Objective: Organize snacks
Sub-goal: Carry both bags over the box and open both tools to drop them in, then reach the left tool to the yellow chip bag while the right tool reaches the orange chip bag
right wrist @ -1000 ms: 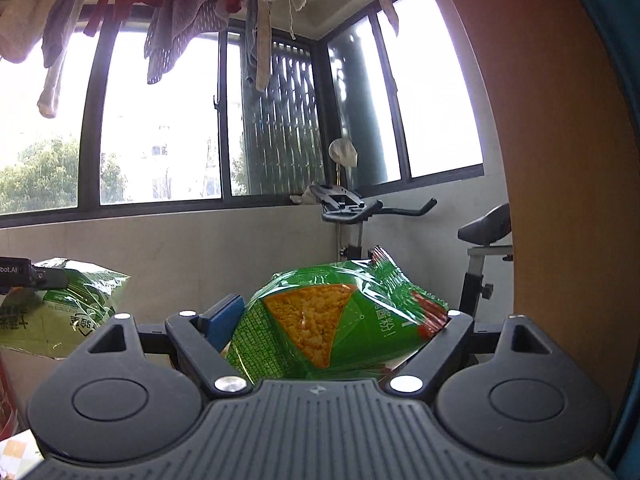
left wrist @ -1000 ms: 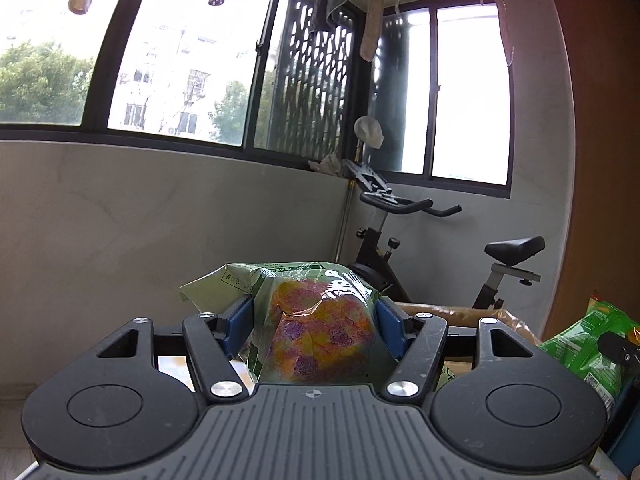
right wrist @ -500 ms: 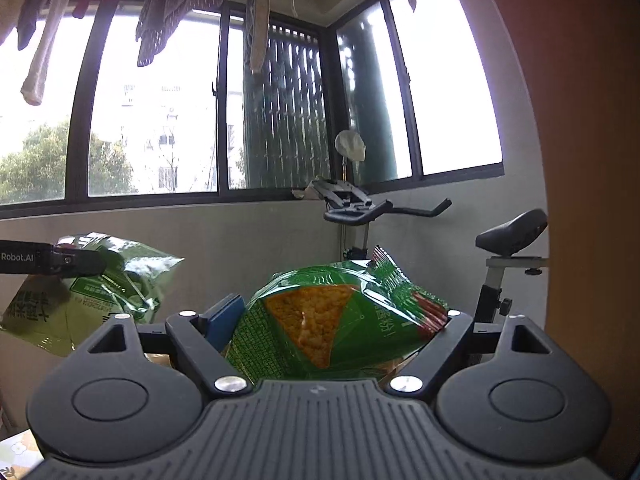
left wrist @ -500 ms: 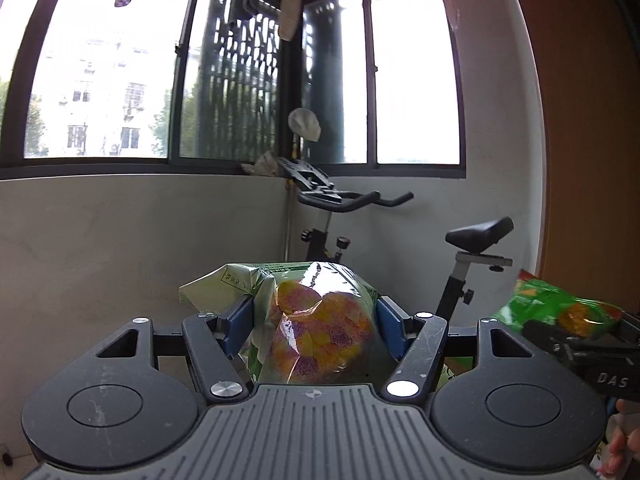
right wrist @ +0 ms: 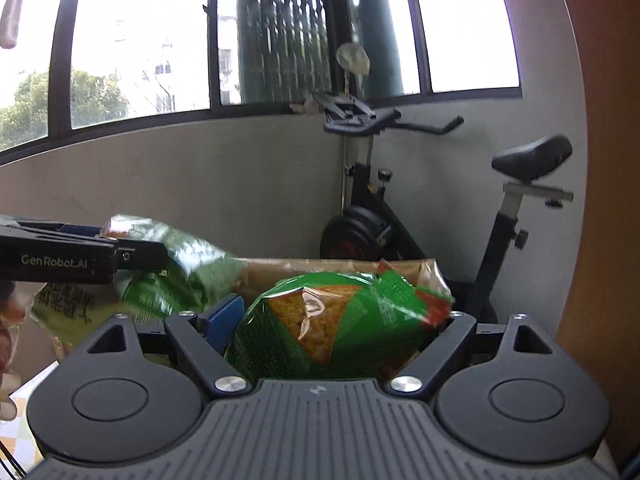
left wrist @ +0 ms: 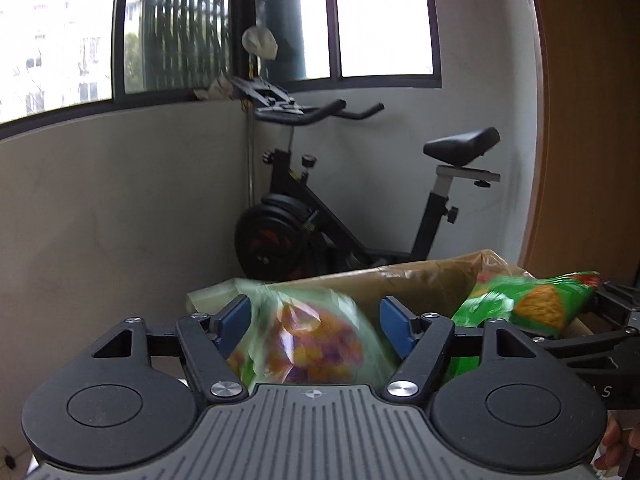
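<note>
Now both grippers have swung over the cardboard box point(left wrist: 420, 280): left gripper point(left wrist: 314, 322) and right gripper point(right wrist: 340, 320) jaws are opening, freeing the candy bag point(left wrist: 312, 344) and corn-chip bag point(right wrist: 340, 324) to drop inside.

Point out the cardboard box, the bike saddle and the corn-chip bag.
cardboard box point(left wrist: 404, 280), left wrist view, on its far wall.
bike saddle point(left wrist: 462, 145), left wrist view, on the seat top.
corn-chip bag point(right wrist: 320, 324), right wrist view, on the orange triangle.

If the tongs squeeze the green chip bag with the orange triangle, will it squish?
The green chip bag looks puffy and crinkled, so it would probably dent and crackle. It likely weighs little for its size. Its shiny film may slip as the right tongs open around it.
</note>
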`<state>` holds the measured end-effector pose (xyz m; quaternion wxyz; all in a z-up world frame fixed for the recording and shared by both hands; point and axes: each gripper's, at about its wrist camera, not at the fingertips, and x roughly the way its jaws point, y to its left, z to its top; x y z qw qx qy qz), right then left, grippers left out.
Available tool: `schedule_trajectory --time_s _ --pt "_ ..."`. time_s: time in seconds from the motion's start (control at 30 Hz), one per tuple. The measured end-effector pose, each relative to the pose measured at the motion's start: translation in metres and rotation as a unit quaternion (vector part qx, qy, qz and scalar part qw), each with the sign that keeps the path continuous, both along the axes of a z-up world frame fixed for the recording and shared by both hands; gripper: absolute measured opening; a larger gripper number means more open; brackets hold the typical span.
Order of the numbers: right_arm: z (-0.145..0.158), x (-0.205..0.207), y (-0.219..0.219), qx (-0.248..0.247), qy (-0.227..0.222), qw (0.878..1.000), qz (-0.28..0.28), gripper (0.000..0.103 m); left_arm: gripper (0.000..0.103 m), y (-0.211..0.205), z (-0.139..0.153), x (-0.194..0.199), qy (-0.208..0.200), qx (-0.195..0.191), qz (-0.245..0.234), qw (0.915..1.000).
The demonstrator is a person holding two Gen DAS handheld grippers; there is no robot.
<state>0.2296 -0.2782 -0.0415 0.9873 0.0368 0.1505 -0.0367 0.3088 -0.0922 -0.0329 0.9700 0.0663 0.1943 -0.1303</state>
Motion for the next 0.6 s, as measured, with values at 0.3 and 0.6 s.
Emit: schedule_trajectory --time_s 0.3,0.6 --pt "0.016 -0.023 -0.006 0.030 -0.006 0.999 -0.008 0.096 0.084 0.018 0.008 -0.012 0.011 -0.045 0.006 0.9989" --pt "0.027 -0.074 -0.004 0.062 -0.030 0.997 -0.022 0.098 0.084 0.059 0.033 -0.058 -0.003 -0.067 0.047 0.9967"
